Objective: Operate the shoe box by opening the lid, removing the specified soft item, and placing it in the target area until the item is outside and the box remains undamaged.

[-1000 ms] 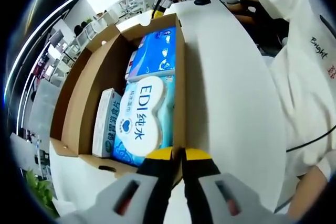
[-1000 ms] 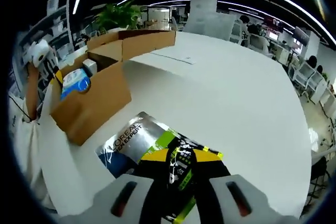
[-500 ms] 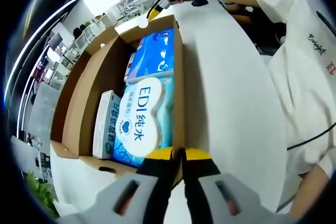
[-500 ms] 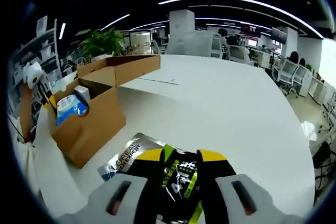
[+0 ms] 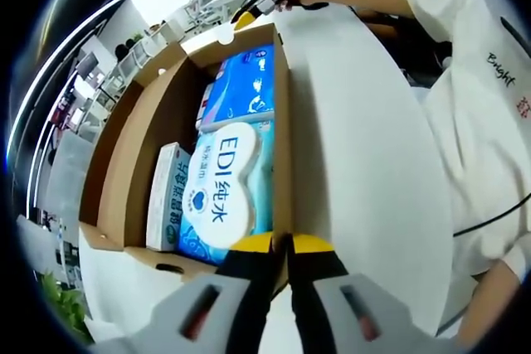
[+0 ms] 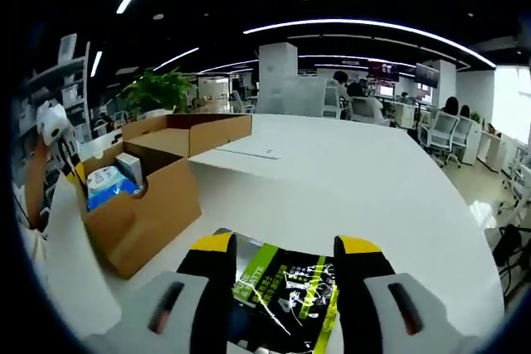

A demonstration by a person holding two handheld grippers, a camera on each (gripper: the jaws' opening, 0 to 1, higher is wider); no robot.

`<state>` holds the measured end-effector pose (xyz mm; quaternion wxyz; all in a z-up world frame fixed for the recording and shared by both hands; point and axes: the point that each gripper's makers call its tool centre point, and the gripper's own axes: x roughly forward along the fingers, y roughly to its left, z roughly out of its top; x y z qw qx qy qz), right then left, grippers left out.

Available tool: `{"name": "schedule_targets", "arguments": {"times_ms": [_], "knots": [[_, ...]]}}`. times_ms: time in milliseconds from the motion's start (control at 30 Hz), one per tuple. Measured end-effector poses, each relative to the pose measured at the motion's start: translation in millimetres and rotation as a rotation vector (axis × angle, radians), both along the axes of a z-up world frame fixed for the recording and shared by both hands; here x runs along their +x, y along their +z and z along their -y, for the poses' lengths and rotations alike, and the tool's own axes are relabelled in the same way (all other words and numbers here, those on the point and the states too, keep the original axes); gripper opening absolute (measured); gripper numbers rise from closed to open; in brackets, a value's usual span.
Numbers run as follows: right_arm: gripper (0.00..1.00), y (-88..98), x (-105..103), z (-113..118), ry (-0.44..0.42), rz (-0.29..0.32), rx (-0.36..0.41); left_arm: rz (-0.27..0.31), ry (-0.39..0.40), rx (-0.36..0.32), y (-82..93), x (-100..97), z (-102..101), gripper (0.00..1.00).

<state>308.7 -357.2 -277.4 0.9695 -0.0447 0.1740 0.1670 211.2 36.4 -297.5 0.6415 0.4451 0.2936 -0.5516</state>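
Now the right gripper point(image 6: 282, 248) has spread wide, releasing the soft pack point(image 6: 286, 296) onto the tabletop point(image 6: 348, 172) beside the shoe box point(image 6: 153, 205); left gripper point(image 5: 282, 244) stays pinched on the box wall. Placement looks done.

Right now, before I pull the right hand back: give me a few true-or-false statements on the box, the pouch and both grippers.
1. The shoe box lid is shut. False: it is open, contents showing.
2. The left gripper is shut on the box's side wall. True.
3. The right gripper is clamped on the silver pouch. False: its jaws are spread, the pouch lying on the white table between them.
4. A blue EDI tissue pack lies inside the box. True.
5. The pouch is inside the box. False: it lies outside, on the table.
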Motion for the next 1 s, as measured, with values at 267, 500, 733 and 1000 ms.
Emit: {"name": "schedule_targets", "arguments": {"times_ms": [267, 500, 733, 1000], "knots": [[0.48, -5.1, -8, -13, 0.006, 0.010, -0.095, 0.011, -0.027, -0.004, 0.2, -1.1, 0, 0.05], [0.54, -26.9, -10, -19, 0.034, -0.058, -0.110, 0.018, -0.018, -0.004, 0.4, -0.5, 1, 0.05], [0.54, -38.1, -11, -21, 0.025, -0.074, -0.107, 0.012, -0.012, -0.002, 0.3, -0.1, 1, 0.05], [0.50, -52.6, -12, -17, -0.025, -0.118, -0.130, 0.006, -0.015, 0.002, 0.0, 0.7, 0, 0.05]]}}
